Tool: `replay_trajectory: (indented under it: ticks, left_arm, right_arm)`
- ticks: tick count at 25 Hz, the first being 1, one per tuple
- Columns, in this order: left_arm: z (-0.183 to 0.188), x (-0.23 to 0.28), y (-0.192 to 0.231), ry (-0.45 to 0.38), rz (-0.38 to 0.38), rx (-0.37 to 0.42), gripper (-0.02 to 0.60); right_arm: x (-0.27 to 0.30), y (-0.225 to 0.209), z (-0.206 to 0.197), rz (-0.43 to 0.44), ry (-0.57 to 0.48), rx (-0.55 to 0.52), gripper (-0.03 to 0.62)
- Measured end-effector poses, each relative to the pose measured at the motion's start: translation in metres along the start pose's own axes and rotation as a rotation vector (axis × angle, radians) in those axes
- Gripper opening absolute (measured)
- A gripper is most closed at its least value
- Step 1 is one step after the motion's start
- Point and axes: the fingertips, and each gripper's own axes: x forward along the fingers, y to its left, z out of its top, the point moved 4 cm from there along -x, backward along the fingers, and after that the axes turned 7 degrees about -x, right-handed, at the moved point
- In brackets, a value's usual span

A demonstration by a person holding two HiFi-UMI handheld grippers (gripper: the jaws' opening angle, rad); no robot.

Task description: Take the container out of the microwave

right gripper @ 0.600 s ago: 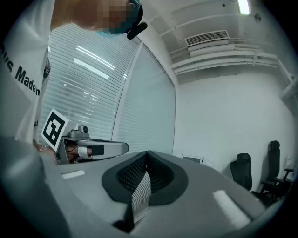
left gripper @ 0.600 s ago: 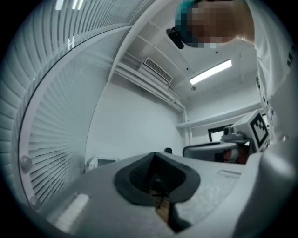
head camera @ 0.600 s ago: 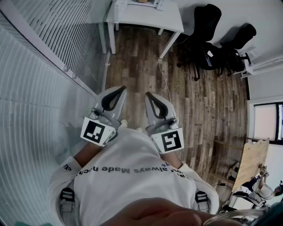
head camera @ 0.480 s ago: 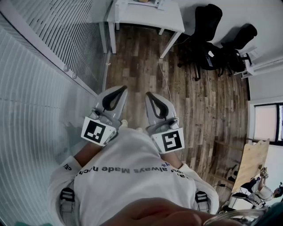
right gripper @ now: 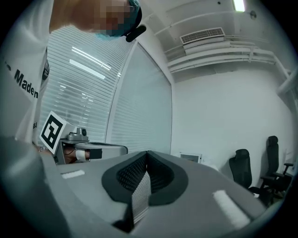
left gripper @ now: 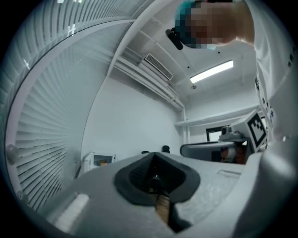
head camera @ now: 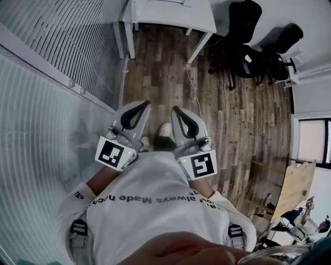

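The person stands on a wooden floor [head camera: 238, 129] and holds both tools level in front of the white shirt [head camera: 155, 212], pointing toward 12 o'clock in the head view. The left gripper [head camera: 143, 103] has its jaws fully together, the dark pads meeting at the tip, and nothing is between them. The right gripper [head camera: 175, 109] is just beside it at 3 o'clock, apart from it, and its jaws are also pressed together and hold nothing. One shoe [head camera: 164, 129] shows on the floor between the two tools. A white desk [head camera: 170, 13] stands at 12 o'clock, well apart from them, with black chairs [head camera: 248, 46] at 1 o'clock and a glass wall with blinds [head camera: 46, 103] at 9 o'clock. In the left gripper view the microwave [left gripper: 89, 162] is a small white box far ahead, at 9 o'clock from the jaw tips. An orange-brown patch [left gripper: 103, 162] shows in its front; whether this is the container cannot be told.
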Motion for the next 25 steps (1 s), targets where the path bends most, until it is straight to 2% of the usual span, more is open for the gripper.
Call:
replay_trajectory:
  ticks: [6,12,20,25]
  left_arm:
    - [-0.006,0.050,0.005,0.020,0.001,-0.004,0.003]
    - [-0.019,0.118,0.042,0.015,0.001,0.008,0.003]
    - [-0.039,0.237,0.083,0.029,0.021,0.000,0.003]
    - [-0.026,0.304,0.100,0.032,0.039,0.010,0.003]
  right_arm:
    - [0.013,-0.047,-0.014,0.011,0.014,0.008,0.002]
    - [0.059,-0.106,-0.034,0.004,-0.009,0.012,0.002]
    - [0.119,-0.213,-0.073,0.030,-0.004,0.031,0.002]
    - [0.149,-0.276,-0.073,0.048,-0.007,0.037,0.002]
